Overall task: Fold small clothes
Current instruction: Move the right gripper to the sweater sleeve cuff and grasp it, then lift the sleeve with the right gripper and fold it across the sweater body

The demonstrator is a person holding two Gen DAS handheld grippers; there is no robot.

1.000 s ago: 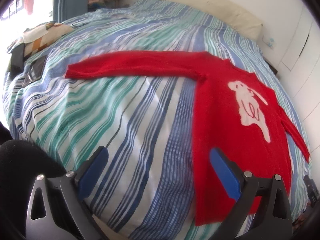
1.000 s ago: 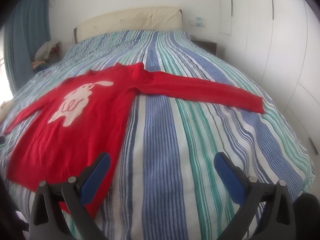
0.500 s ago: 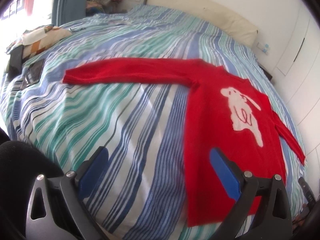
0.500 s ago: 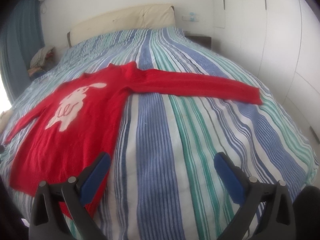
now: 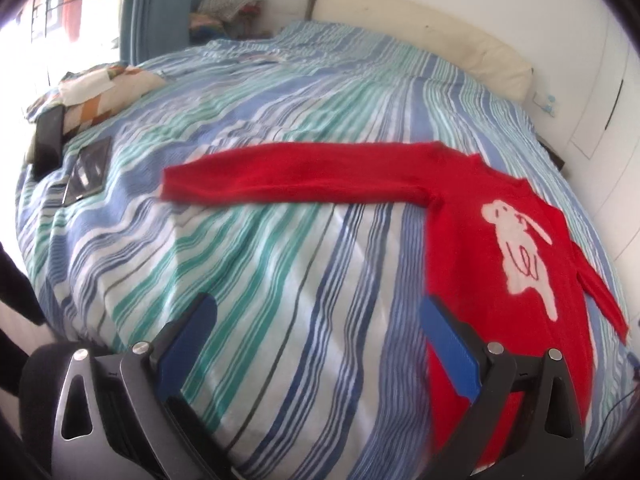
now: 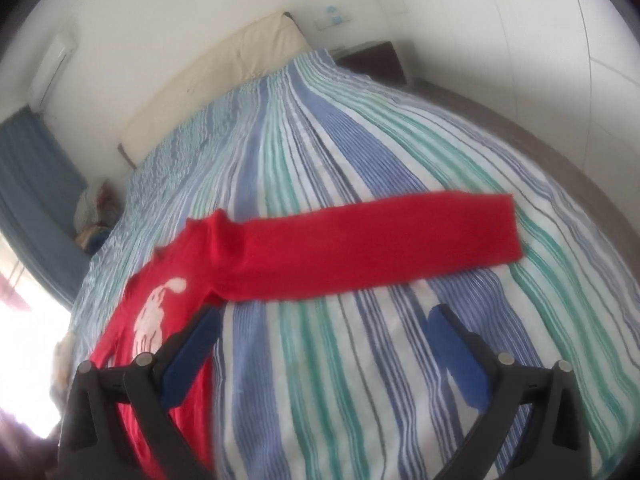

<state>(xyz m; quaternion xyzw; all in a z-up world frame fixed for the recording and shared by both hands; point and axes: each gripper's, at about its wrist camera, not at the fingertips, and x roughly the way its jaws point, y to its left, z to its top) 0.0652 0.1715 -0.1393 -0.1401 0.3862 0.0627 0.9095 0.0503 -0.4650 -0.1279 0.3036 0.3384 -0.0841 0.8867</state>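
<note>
The left tool [image 5: 316, 320] hangs in the air with its two blue-padded fingers [image 5: 450, 338] spread wide apart, gripping nothing. The right tool [image 6: 320, 330] is likewise wide open and empty, its fingers [image 6: 458, 354] splayed, and its view is tilted, rolled to one side.
</note>
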